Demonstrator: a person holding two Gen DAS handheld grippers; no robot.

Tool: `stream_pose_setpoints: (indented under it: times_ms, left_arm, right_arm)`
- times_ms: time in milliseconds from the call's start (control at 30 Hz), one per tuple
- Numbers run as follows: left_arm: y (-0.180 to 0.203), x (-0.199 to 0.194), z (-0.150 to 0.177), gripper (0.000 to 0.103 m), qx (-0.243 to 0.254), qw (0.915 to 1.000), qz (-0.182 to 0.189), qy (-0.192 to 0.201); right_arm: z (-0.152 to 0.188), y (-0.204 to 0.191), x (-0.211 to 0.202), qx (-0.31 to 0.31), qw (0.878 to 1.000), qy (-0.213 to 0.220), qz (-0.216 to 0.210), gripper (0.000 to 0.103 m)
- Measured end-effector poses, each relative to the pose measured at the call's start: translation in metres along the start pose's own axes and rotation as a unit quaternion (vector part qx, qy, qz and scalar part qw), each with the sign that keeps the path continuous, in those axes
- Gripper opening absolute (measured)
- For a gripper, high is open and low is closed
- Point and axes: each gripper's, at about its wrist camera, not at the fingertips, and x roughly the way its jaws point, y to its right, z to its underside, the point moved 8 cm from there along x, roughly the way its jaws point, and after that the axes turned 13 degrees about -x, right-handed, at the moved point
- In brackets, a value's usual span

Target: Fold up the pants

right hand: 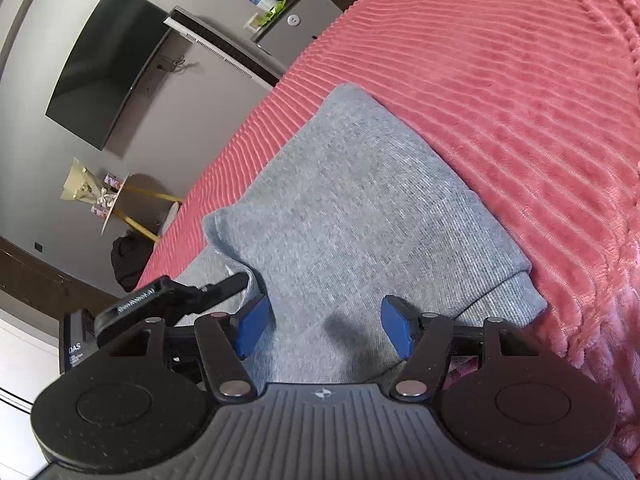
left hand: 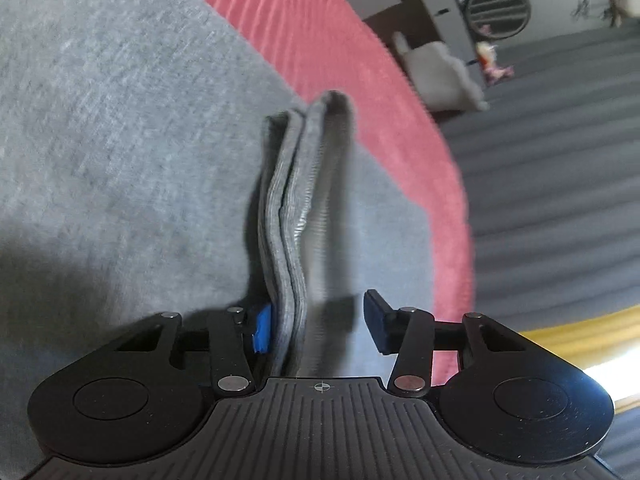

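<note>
On top of the pink ribbed blanket lie the grey pants, folded over themselves. Left gripper has its fingers apart, with an upright cuff edge resting against the blue pad on the left and clear of the other. Right gripper hovers over the fabric, fingers spread, gripping nothing.

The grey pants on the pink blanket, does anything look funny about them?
Yes. One thick edge of the grey knit pants stands up like a ridge between the left tongs instead of lying flat on the ribbed pink blanket. The rest lies smooth.
</note>
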Motion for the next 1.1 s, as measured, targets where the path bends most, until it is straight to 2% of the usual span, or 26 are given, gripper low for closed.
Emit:
stream_pose_setpoints:
  times_ms: [33,67,100,200,300,367,433,500,533,600,633,667,700,767,867,967,1000,1067,1100]
  left_arm:
    - [-0.002,-0.002,-0.001,0.060,-0.005,0.9999,0.009,-0.002]
    - [-0.006,-0.005,-0.004,0.071,-0.014,0.9998,0.012,0.002]
    - [-0.009,-0.007,-0.005,0.077,-0.023,0.9996,0.016,0.005]
    - [-0.009,-0.007,-0.004,0.083,-0.029,0.9990,0.033,-0.002]
    - [-0.005,0.002,0.001,0.083,0.004,1.0000,-0.003,-0.003]
    - [0.002,0.014,0.004,0.078,0.041,0.9987,-0.029,0.002]
    - [0.006,0.020,0.007,0.062,0.071,0.9963,-0.047,0.009]
    - [0.004,0.023,0.004,0.016,0.082,0.9938,-0.074,0.015]
    - [0.002,0.023,0.002,0.016,0.077,0.9936,-0.081,0.016]
    - [0.001,0.015,-0.003,0.015,0.062,0.9956,-0.067,0.018]
    - [0.004,0.009,-0.005,0.015,0.062,0.9956,-0.067,0.022]
    - [0.008,0.003,-0.007,0.015,0.065,0.9958,-0.060,0.024]
    - [0.014,-0.004,-0.010,0.015,0.069,0.9958,-0.053,0.030]
    - [0.025,-0.025,-0.017,0.015,0.088,0.9934,-0.047,0.056]
    - [0.028,-0.053,-0.029,0.015,0.110,0.9883,-0.072,0.076]
    - [0.009,-0.064,-0.036,0.020,0.139,0.9781,-0.131,0.084]
    - [0.000,-0.064,-0.036,0.025,0.138,0.9759,-0.146,0.084]
    - [-0.015,-0.063,-0.034,0.031,0.129,0.9747,-0.158,0.092]
    - [-0.020,-0.065,-0.033,0.034,0.124,0.9760,-0.149,0.099]
  right_arm:
    - [0.000,0.000,-0.001,0.002,1.000,0.002,-0.001,0.065]
    - [0.000,0.001,-0.001,0.004,1.000,0.004,-0.001,0.066]
    - [0.000,0.001,-0.001,0.006,1.000,0.003,-0.002,0.066]
    - [0.000,0.002,0.001,0.012,1.000,0.000,-0.001,0.066]
    - [0.000,0.002,0.001,0.011,1.000,-0.001,0.000,0.066]
    - [0.000,0.002,0.001,0.012,1.000,-0.001,-0.001,0.066]
    - [0.000,0.003,0.001,0.014,1.000,-0.001,-0.001,0.066]
    - [0.000,0.003,0.001,0.012,1.000,0.000,0.000,0.066]
    - [0.000,0.002,0.001,0.010,1.000,0.001,0.001,0.066]
    - [-0.001,0.000,0.001,-0.002,1.000,-0.001,0.005,0.065]
    - [0.000,0.000,0.003,-0.006,1.000,-0.007,0.010,0.059]
    - [0.001,-0.001,0.005,-0.011,1.000,-0.017,0.022,0.047]
    - [0.002,-0.003,0.007,-0.018,0.999,-0.026,0.031,0.042]
    - [0.004,-0.008,0.007,-0.035,0.998,-0.032,0.035,0.023]
    - [0.003,-0.019,0.002,-0.067,0.997,-0.024,0.028,0.023]
    - [0.002,-0.022,0.000,-0.081,0.996,-0.018,0.034,0.023]
    - [0.002,-0.022,0.001,-0.083,0.995,-0.021,0.040,0.023]
    - [0.000,-0.023,0.005,-0.092,0.994,-0.028,0.053,0.023]
    - [-0.001,-0.025,0.007,-0.099,0.993,-0.029,0.062,0.023]
